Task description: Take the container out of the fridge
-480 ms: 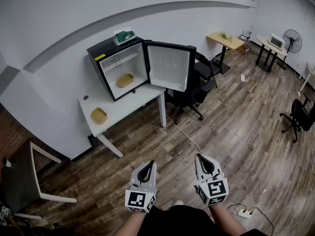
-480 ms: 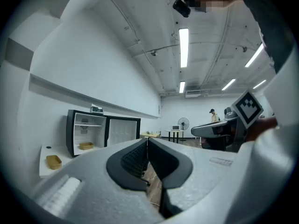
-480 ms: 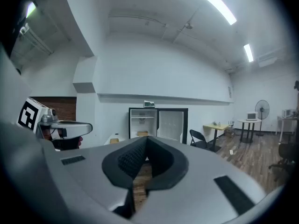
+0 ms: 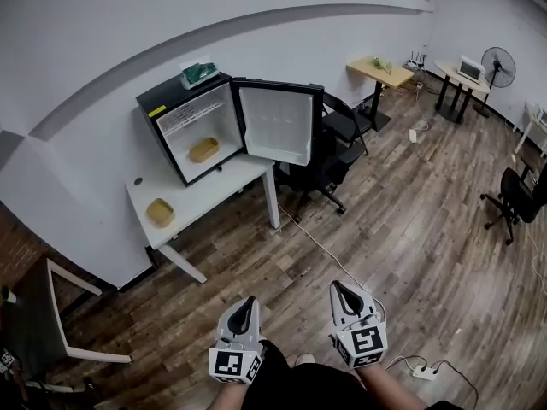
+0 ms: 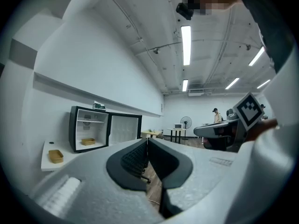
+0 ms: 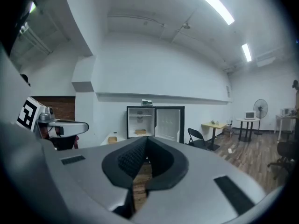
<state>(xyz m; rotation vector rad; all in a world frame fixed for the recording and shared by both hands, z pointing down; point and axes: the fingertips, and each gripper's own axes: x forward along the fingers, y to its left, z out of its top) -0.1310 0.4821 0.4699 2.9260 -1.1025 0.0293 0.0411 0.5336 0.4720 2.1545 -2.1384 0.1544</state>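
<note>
A black mini fridge (image 4: pixel 192 131) stands on a white table (image 4: pixel 214 196) against the wall, with its door (image 4: pixel 275 123) swung open. A tan container (image 4: pixel 203 149) sits on the fridge's floor, and it also shows as the container (image 5: pixel 87 142) and the container (image 6: pixel 140 131) in the gripper views. A second tan container (image 4: pixel 160 212) lies on the table left of the fridge. My left gripper (image 4: pixel 249 301) and right gripper (image 4: pixel 339 287) are held low over the wooden floor, far from the fridge. Both are shut and empty.
Black office chairs (image 4: pixel 338 135) stand right of the fridge door, and another chair (image 4: pixel 517 199) is at far right. Small tables (image 4: pixel 380 71), a fan (image 4: pixel 498 62), a floor cable (image 4: pixel 329 242) and a power strip (image 4: pixel 421 370) lie to the right. A dark table (image 4: pixel 34 314) is at left.
In the head view the fridge and table have shifted a little left and up, and both grippers sit lower in the frame. The jaws are unchanged.
</note>
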